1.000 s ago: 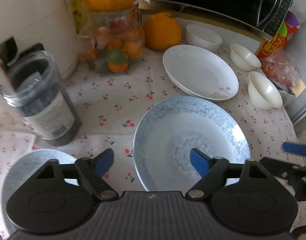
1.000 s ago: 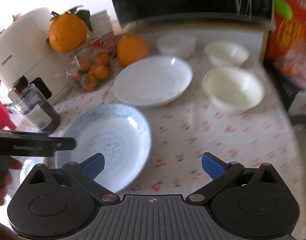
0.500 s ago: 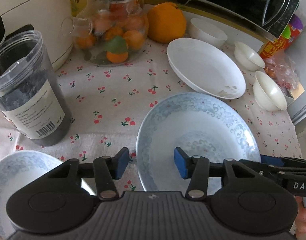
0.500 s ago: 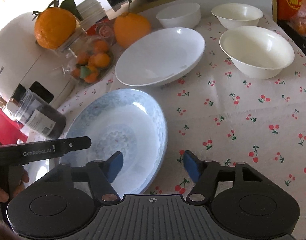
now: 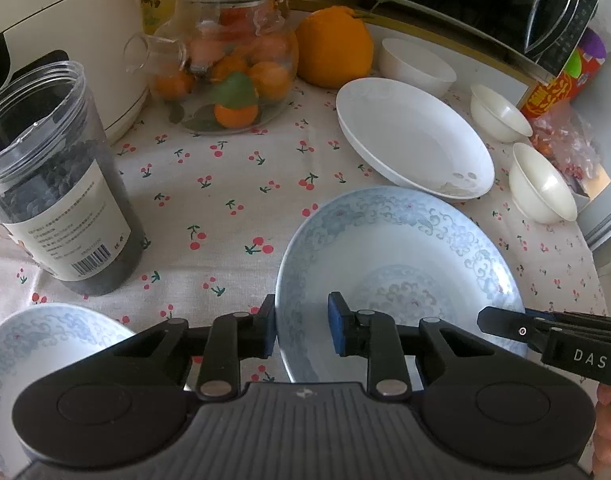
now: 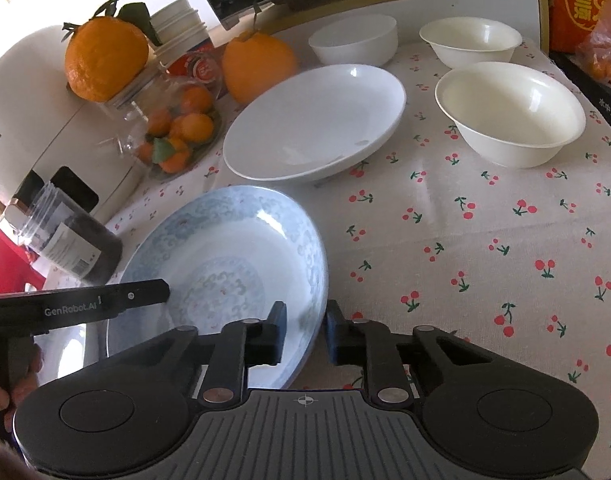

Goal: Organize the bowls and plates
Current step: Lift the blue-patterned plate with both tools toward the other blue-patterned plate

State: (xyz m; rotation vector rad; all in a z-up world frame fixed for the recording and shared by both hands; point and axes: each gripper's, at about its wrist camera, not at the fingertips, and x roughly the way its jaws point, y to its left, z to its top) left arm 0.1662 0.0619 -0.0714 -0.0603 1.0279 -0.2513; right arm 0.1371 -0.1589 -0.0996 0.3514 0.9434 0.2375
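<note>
On the cherry-print tablecloth (image 6: 485, 240), both grippers are straddling opposite rims of the blue-patterned round porcelain plate (image 5: 397, 264), left gripper (image 5: 301, 326) and right gripper (image 6: 305, 330) each narrowly parted, not yet clamping.

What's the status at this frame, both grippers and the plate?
Left gripper and right gripper each straddle the blue patterned plate rim, not clamped. Plate on tablecloth. White plate beyond, nothing blocking.

We have narrowed both tools from wide open: our left tool (image 5: 301, 328) now straddles the near-left rim of the blue-patterned porcelain plate (image 5: 397, 256), and our right tool (image 6: 305, 334) straddles its right rim, both closer in.
</note>
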